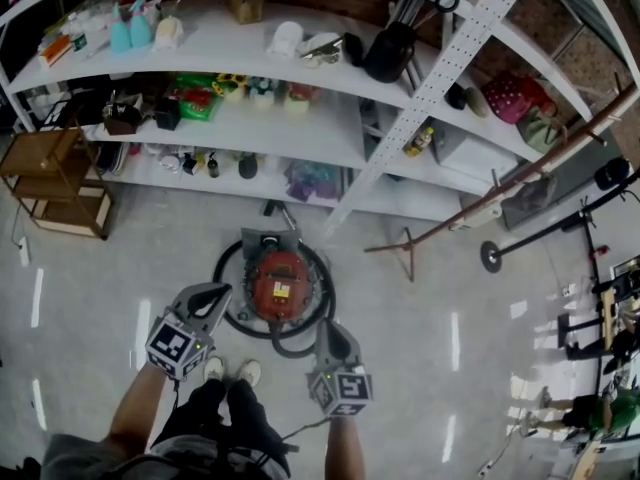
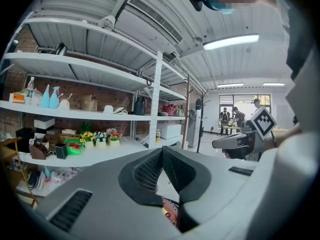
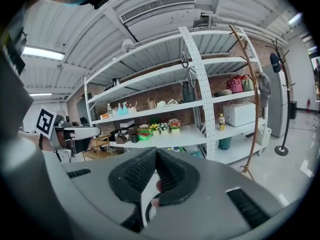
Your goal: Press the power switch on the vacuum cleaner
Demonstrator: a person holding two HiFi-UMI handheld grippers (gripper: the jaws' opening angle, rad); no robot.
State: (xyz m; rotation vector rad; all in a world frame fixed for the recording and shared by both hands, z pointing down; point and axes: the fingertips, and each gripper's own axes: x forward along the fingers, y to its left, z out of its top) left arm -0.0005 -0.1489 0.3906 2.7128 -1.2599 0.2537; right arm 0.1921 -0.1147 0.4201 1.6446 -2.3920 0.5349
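Note:
A red canister vacuum cleaner [image 1: 279,283] stands on the floor in front of my feet, with its black hose [image 1: 236,320] coiled around it. My left gripper [image 1: 216,296] hangs just left of the vacuum, jaws shut with nothing between them. My right gripper [image 1: 333,336] hovers at the vacuum's near right, also shut and empty. In the left gripper view a sliver of the red vacuum [image 2: 171,210] shows below the closed jaws of the left gripper [image 2: 162,156]. In the right gripper view the right gripper [image 3: 156,156] points toward the shelves, with a bit of red and black hose under its tips.
A long white shelving unit [image 1: 300,118] with flowers, bottles and bags runs behind the vacuum. A wooden stand [image 1: 55,183] sits at the left. A tipped wooden coat rack [image 1: 480,208] lies to the right. My shoes [image 1: 230,371] are just behind the vacuum. People stand far off [image 2: 234,116].

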